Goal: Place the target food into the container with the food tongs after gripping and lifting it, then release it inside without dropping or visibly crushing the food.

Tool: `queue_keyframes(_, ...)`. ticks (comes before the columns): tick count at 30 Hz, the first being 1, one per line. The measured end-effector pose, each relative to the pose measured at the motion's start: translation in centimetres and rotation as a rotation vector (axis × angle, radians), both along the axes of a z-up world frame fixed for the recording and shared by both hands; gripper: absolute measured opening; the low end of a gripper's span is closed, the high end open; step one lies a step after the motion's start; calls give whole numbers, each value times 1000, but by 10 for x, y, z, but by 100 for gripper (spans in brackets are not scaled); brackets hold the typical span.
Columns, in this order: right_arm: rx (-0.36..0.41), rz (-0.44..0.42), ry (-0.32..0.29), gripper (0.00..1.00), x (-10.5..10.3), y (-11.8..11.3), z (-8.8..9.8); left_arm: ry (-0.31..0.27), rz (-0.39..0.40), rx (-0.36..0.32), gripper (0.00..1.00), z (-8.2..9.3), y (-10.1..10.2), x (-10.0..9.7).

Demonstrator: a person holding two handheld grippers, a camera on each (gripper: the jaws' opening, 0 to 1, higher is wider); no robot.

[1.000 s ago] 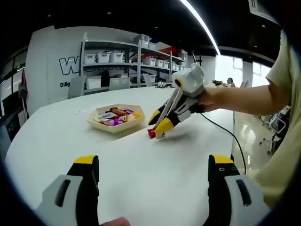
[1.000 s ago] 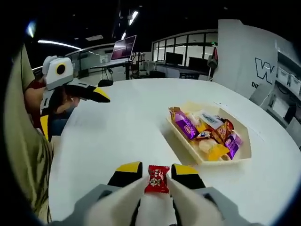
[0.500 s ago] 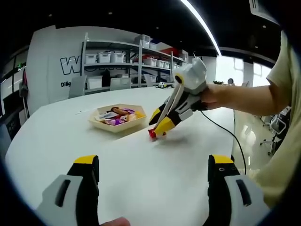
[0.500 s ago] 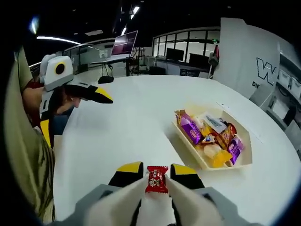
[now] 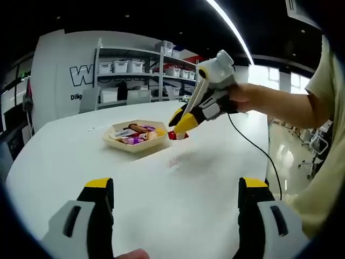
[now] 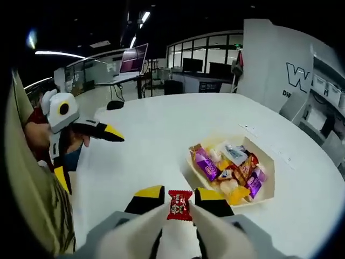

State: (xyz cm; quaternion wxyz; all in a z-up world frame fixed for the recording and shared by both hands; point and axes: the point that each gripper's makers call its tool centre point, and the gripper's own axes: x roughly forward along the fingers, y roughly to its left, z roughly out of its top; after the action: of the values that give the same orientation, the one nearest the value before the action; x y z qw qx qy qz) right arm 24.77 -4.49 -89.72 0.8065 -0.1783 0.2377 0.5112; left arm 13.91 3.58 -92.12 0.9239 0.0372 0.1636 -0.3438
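Now my right gripper (image 6: 179,200) pinches the candy (image 6: 179,205) short of the tray (image 6: 267,186); slackening early drops it. Left fingers (image 5: 99,199) gape.

Small red-wrapped candy (image 6: 179,205), twisted ends flared above and below, white print on its face. Pinched upright between the yellow tips of the right tool (image 6: 179,200) at bottom centre of the right gripper view. Raised clear of the white surface (image 6: 151,145); in the left gripper view, red wrapper (image 5: 178,135) at the tool tips, just right of the tray. Beige hexagonal tray (image 6: 267,183) at right of centre, flat on the surface, heaped with purple, orange, yellow and white wrapped snacks.
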Motion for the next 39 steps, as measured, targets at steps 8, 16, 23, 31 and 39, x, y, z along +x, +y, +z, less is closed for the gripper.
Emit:
queue_keyframes(8, 6, -68, -30, 17, 37, -3, 37, -8, 4, 1, 93, 4, 2, 1)
queue_keyframes(16, 17, -106, -58, 17, 73, 6, 66, -13, 7, 2, 93, 6, 3, 0)
queue_keyframes(23, 11, -124, -80, 17, 96, 17, 87, -13, 13, 3, 93, 6, 6, 0)
queue_keyframes(31, 7, -136, -93, 17, 117, 31, 99, -12, 14, 2, 93, 6, 7, 0)
queue_keyframes(39, 34, -167, -59, 21, 125, 39, 93, -10, 25, -1, 94, 5, 11, -1)
